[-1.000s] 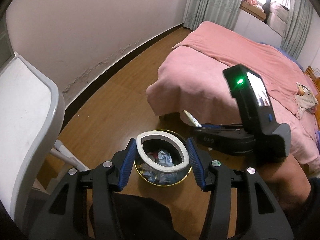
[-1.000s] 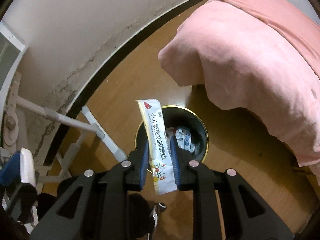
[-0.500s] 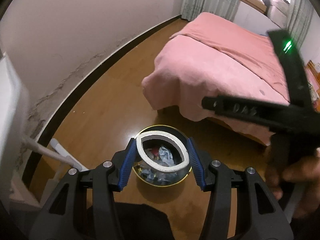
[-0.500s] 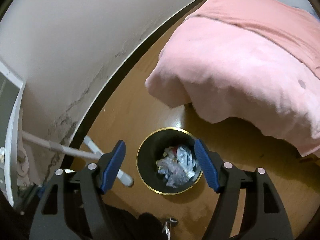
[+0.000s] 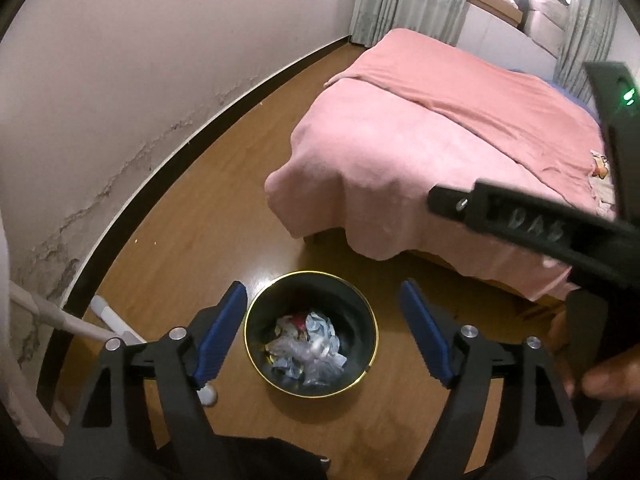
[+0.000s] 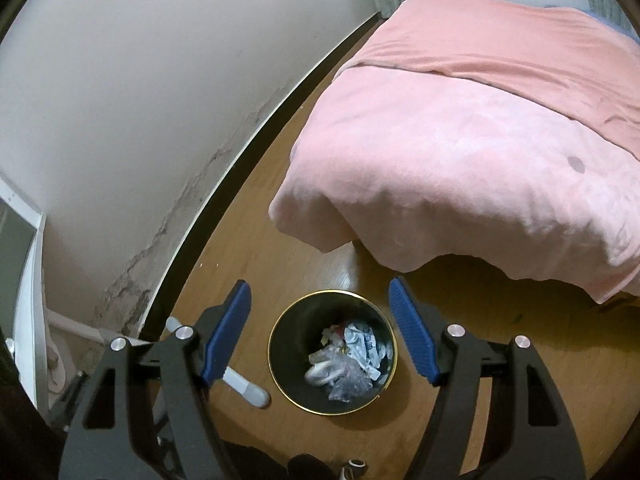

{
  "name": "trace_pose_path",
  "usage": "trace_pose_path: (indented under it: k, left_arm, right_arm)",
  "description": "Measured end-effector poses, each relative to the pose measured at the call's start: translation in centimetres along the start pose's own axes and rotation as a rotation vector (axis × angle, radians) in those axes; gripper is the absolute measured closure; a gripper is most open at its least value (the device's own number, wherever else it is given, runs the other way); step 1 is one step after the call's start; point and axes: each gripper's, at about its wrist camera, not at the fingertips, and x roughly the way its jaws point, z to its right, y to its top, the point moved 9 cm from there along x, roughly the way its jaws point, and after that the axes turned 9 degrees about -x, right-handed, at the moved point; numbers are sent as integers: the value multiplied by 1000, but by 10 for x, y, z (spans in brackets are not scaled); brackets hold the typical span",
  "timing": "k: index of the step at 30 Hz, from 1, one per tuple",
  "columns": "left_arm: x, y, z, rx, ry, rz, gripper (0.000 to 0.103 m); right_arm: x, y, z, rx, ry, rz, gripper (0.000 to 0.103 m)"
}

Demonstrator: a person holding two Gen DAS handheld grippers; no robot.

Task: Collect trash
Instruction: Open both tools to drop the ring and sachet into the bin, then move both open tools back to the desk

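Note:
A round black bin with a gold rim stands on the wooden floor, with crumpled wrappers and plastic at its bottom. My left gripper hangs above it. Its jaws are opening and nothing is between the blue pads. From the right wrist view the same bin lies straight below my right gripper, which is open and empty. A pale ring-shaped piece lies among the trash there. The right gripper's black body and the hand holding it cross the right side of the left wrist view.
A bed under a pink cover overhangs the floor just beyond the bin. White tubular furniture legs lie on the floor left of it. A wall with a dark skirting board runs along the left, with curtains at the far end.
The white ring held in my left gripper a second ago is gone and the jaws stand wide. The right gripper has let go of the sachet, opened and risen.

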Motion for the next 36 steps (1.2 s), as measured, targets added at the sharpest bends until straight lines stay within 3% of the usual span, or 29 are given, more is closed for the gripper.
trace_pose_path:
  k: [7,10,13,16,20,23,25,27,30,34,36]
  left_arm:
    - [-55,11,-13,-21,-12,34,21]
    - [-113,14,-36,-34,-30,88,13]
    - [-173,15,-86,-65,38,164,10]
    - [-227,8,-165,-125,158,232,9]
    - [-289,-13,-301,-247,384,312,7]
    - [-318,-35,-412,-378,570,311,7]
    - [-328,-44,-461,-461,653,304,7]
    - [-332,-52,-512,-560,673,307,7]
    - [-326,-51,-550,-607,667,307,7]
    - [-307,-39,-575,-645,579,282,7]
    - [-305,-41,-581,-654,580,275,7]
  right_arm:
    - [-14,2,-20,-73,6,27,33]
    - [-28,1,-41,-143,17,47,33]
    - [-46,-3,-80,-232,60,63,33]
    - [-70,-14,-134,-345,140,82,33]
    - [-103,-37,-224,-515,271,101,30]
    - [-119,-57,-286,-636,342,105,26]
    - [-125,-71,-331,-708,391,92,26]
    - [-127,-83,-368,-753,440,75,26]
    - [-128,-97,-421,-825,487,57,26]
    - [-128,-109,-485,-905,538,22,26]
    - [-125,-112,-511,-946,554,14,26]
